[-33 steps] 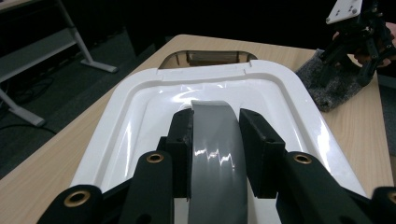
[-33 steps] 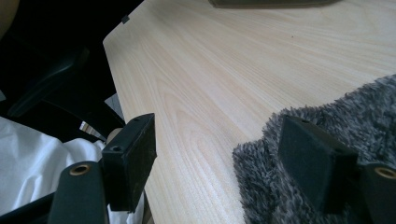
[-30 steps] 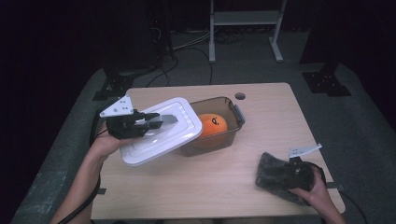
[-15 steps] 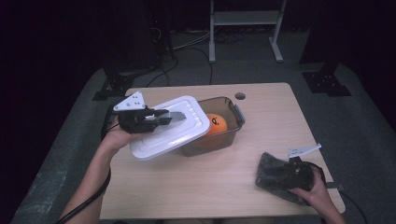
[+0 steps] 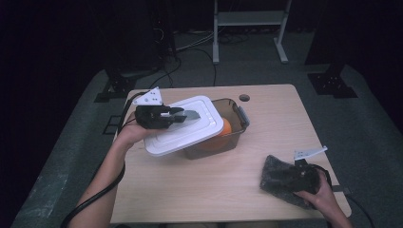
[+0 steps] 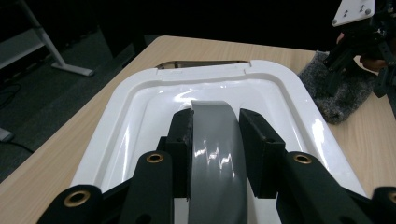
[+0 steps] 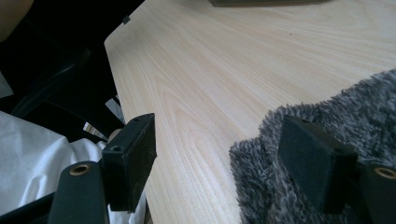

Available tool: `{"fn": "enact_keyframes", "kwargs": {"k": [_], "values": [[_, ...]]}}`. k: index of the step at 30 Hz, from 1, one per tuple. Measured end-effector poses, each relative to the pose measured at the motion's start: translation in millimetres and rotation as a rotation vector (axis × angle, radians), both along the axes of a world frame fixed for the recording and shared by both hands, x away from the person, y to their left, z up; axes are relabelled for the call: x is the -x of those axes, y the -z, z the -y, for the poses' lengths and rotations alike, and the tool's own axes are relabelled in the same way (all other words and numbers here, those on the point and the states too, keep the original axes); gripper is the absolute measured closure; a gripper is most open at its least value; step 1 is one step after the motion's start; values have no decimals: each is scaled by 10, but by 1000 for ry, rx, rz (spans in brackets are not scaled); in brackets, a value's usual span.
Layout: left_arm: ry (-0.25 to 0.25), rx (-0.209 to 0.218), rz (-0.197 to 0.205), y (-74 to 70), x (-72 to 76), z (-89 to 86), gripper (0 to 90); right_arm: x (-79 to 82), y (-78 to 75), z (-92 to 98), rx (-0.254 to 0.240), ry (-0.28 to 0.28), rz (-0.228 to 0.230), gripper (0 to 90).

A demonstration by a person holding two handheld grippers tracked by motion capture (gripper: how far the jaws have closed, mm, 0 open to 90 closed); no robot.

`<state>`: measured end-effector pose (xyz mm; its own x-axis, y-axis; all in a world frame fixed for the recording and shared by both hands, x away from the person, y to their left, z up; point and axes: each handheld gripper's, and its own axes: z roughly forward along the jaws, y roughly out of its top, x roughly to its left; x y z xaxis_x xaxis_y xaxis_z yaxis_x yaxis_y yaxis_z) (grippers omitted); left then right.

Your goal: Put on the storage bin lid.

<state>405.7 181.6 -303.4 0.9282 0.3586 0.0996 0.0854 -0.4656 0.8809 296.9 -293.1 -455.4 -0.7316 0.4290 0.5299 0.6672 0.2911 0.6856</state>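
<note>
Lid (image 5: pixel 185 126) held over brown tub (image 5: pixel 228 137)
White, glossy, rounded-rectangular, tilted; left gripper (image 6: pixel 215 140) clamps its grey handle (image 6: pixel 212 154). Right gripper (image 7: pixel 219 158) stands open, one jaw on grey fuzzy cloth (image 7: pixel 327 135).

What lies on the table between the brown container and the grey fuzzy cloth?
Nothing: in the high view the table is bare wood between the brown container and the grey fuzzy cloth.
</note>
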Motion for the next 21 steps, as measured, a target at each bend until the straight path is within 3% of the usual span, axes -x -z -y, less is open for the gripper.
{"fn": "enact_keyframes", "kwargs": {"k": [9, 21], "values": [[29, -17, -2, 76, -123, 174, 665, 2, 2, 3, 0, -2, -5, 268], [76, -5, -30, 243, -280, 405, 665, 2, 6, 11, 2, -4, -6, 269]]}}
